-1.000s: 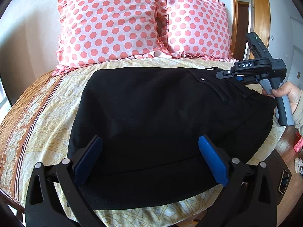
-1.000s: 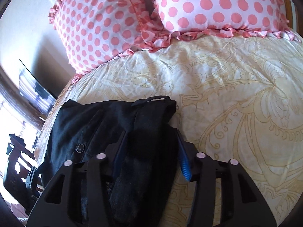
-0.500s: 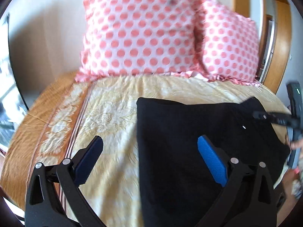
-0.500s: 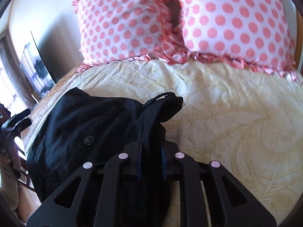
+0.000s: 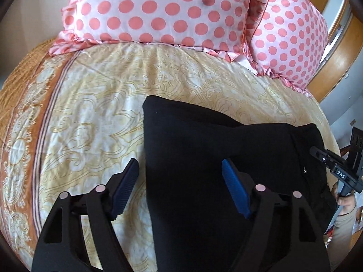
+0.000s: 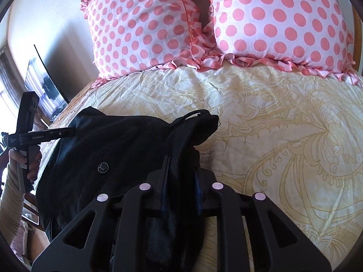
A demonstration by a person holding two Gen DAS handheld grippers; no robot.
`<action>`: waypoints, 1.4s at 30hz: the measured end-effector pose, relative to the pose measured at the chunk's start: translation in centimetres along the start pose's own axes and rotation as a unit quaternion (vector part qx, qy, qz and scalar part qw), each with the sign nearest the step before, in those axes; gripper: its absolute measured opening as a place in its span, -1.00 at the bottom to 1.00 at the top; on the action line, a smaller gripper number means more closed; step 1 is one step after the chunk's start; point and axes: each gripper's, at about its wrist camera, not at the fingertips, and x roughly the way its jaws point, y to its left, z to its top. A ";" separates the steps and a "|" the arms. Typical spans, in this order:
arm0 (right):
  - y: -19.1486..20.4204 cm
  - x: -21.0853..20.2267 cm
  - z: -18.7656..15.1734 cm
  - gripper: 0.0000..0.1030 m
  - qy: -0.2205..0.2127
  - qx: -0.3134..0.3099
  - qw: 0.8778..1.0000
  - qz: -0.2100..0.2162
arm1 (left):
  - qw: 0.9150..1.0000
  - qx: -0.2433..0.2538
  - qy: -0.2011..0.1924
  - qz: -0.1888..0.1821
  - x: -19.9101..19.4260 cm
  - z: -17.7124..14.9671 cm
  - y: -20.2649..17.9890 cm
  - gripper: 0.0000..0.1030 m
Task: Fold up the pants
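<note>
Black pants (image 5: 204, 158) edge between closing left claw (image 5: 181, 181) pads, unpinched; waistband opening right claw (image 6: 181, 185) pinched

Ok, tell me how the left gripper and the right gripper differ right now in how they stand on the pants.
The left gripper has its jaws wide and closing, straddling the edge of the black pants without pinching; the right gripper stands nearly closed, clamped on a bunched fold of cloth, though its jaws are easing open. The left works at the plain folded edge; the right holds the end with the button. Both have blue pads and point down at the bed.
</note>
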 end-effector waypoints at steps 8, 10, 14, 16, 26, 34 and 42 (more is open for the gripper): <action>-0.1 -0.3 0.0 -0.69 -0.017 -0.002 1.000 0.024 | 0.999 0.006 -0.033 -0.001 -0.8 0.2 -0.8 -0.76; -0.1 -0.4 0.4 -0.70 -0.022 -0.001 0.999 0.030 | 0.999 0.015 -0.043 0.005 -1.2 0.4 -1.2 -0.82; 0.0 -0.3 2.2 -0.71 -0.033 -0.013 0.999 0.030 | 0.998 0.021 -0.063 0.008 -1.8 1.8 -1.6 -0.83; -0.1 0.0 3.7 -0.72 -0.045 -0.015 0.998 0.028 | 0.997 0.019 -0.074 0.010 -1.9 3.2 -1.6 -0.83; -2.3 6.2 10.6 -0.72 -0.025 -0.001 0.999 -0.047 | 0.994 0.001 -0.090 0.055 2.0 10.9 -0.6 -0.81; -1.5 8.3 9.7 -0.39 0.003 -0.021 0.991 -0.134 | 0.985 0.055 -0.071 0.149 6.6 10.0 -2.0 -0.54; 1.0 -1.2 5.9 -0.15 -0.090 -0.025 0.985 -0.146 | 0.979 0.073 -0.142 0.128 -2.3 4.7 -3.7 0.71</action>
